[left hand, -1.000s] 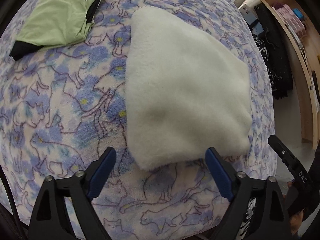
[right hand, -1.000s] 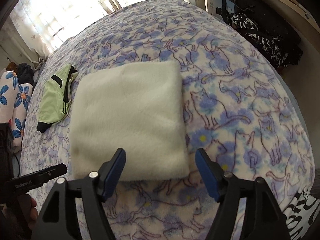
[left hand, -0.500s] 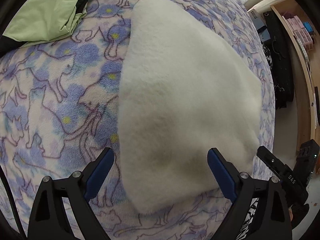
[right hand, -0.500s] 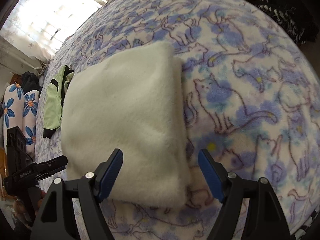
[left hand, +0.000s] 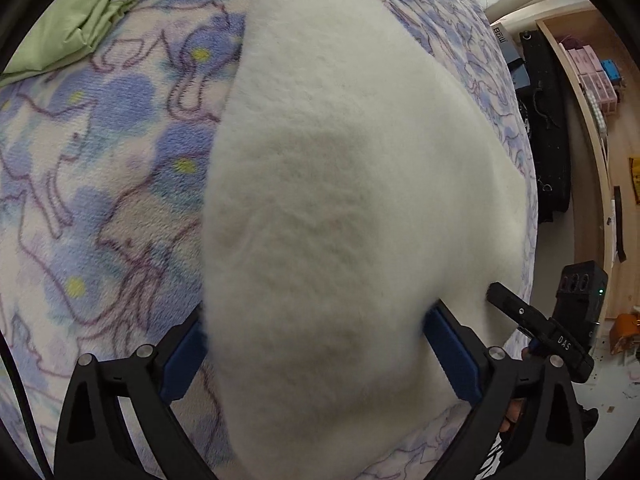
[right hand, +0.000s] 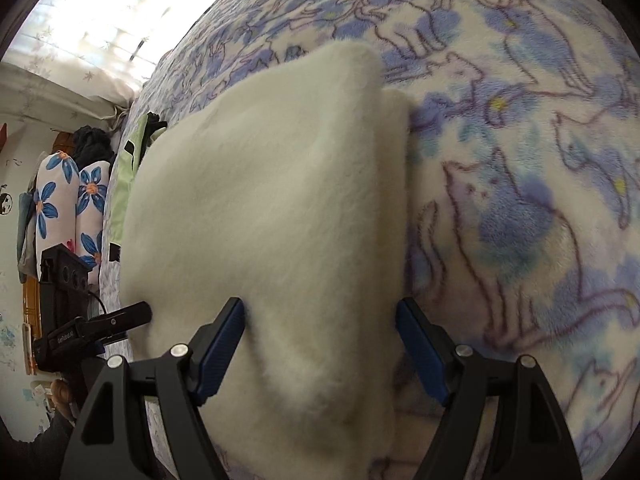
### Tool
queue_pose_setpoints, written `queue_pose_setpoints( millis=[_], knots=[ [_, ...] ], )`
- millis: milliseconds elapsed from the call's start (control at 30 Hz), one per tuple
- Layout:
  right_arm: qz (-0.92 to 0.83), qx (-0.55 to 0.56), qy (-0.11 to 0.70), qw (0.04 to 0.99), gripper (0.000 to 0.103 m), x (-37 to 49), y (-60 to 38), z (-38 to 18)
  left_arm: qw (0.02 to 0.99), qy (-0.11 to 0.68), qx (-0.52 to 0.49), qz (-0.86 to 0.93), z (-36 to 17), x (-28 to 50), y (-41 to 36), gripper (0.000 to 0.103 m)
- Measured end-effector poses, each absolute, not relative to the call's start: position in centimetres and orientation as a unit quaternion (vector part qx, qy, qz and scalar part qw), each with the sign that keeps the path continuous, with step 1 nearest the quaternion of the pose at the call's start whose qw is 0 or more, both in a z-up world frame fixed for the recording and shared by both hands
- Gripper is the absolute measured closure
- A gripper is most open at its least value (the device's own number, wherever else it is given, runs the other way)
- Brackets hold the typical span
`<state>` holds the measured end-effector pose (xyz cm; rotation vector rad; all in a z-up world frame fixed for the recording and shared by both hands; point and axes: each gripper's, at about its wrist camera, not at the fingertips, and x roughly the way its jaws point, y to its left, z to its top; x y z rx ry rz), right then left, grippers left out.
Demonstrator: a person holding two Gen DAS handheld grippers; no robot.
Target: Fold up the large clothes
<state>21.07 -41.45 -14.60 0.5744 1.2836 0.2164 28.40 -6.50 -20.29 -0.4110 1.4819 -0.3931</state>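
Note:
A folded cream fleece garment [left hand: 344, 184] lies on a bed with a blue cat-print blanket [left hand: 100, 184]. My left gripper [left hand: 316, 344] is open, its blue-padded jaws on either side of the garment's near left corner, pressed into the pile. My right gripper [right hand: 320, 340] is open too, its jaws on either side of the near right corner of the garment [right hand: 272, 208]. Each gripper shows at the edge of the other's view: the right gripper in the left wrist view [left hand: 544, 332], the left gripper in the right wrist view [right hand: 92, 326].
A light green garment with black trim [left hand: 76, 20] lies on the bed to the far left. Flower-print pillows [right hand: 68, 200] sit at the bed's head by a bright window. Black clothes [left hand: 548, 128] and wooden shelves [left hand: 592, 92] stand at the right.
Both grippers have moved forward and down onto the cream garment's near edge. Its corners now sit between the open jaws, where before they lay ahead of them.

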Motion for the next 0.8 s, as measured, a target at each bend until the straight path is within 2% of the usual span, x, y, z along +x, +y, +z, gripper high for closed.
queue_pose_setpoints(
  millis=[233,367,667,800],
  knots=[
    [0.144,0.314,0.591,0.729,0.022,21.9,-42.6,-16.9,0.691,0.662,-0.204,-0.205,-22.2,29.6,-7.2,0.000],
    [0.162,0.339,0.598,0.708,0.016,22.6,-43.1,-18.0,0.681,0.660,-0.222,-0.228,-23.2,30.2,-7.3,0.000],
    [0.202,0.313,0.610,0.700,0.009,25.8,-41.5,-18.3,0.659,0.664,-0.243,-0.257,-24.8,31.5,-7.8,0.000],
    [0.199,0.303,0.615,0.701,0.011,26.2,-41.1,-18.0,0.661,0.663,-0.247,-0.249,-25.0,31.7,-7.8,0.000]
  ],
)
